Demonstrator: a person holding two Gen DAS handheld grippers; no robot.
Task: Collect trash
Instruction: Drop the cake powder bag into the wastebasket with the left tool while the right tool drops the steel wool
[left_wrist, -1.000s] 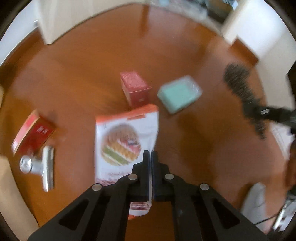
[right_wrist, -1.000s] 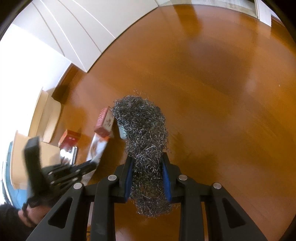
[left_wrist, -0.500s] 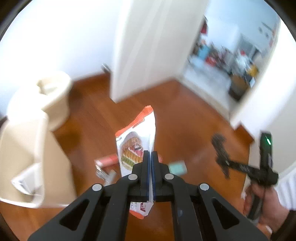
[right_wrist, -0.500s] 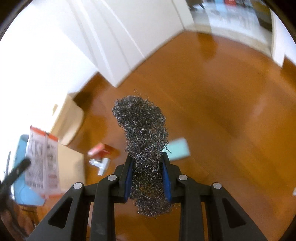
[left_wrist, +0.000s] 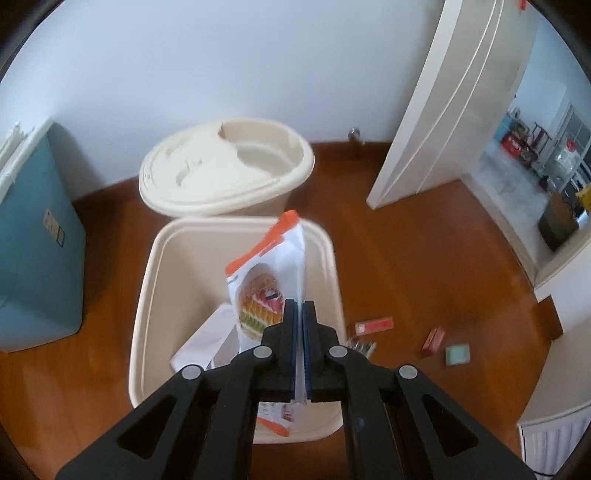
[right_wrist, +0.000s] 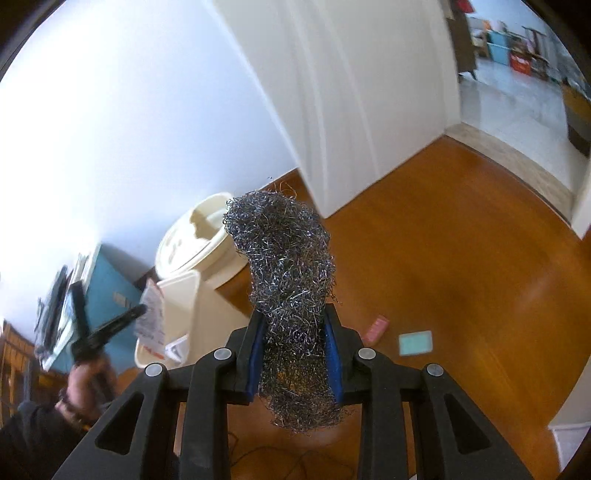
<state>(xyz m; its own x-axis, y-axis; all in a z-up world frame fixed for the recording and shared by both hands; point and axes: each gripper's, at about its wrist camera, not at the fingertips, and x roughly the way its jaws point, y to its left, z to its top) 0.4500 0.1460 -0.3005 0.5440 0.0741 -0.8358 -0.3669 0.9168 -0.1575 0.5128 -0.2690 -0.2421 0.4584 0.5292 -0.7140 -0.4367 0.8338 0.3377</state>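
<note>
My left gripper (left_wrist: 299, 306) is shut on a white and orange snack bag (left_wrist: 271, 273) and holds it above the open cream trash bin (left_wrist: 155, 280). White paper (left_wrist: 207, 339) lies inside the bin. My right gripper (right_wrist: 293, 317) is shut on a grey steel wool wad (right_wrist: 284, 266), held in the air to the right of the bin (right_wrist: 192, 295). In the right wrist view the left gripper (right_wrist: 138, 312) with the bag (right_wrist: 151, 317) shows over the bin.
The bin's round lid (left_wrist: 225, 166) stands behind it. A teal box (left_wrist: 33, 236) is at the left. A red packet (left_wrist: 373, 325), a small red box (left_wrist: 434, 339) and a mint green sponge (left_wrist: 457, 354) lie on the wooden floor. An open white door (left_wrist: 454, 92) is at the right.
My left gripper has lifted the snack bag off the floor and carried it over the bin. My right gripper has risen with the steel wool and turned toward the bin.
</note>
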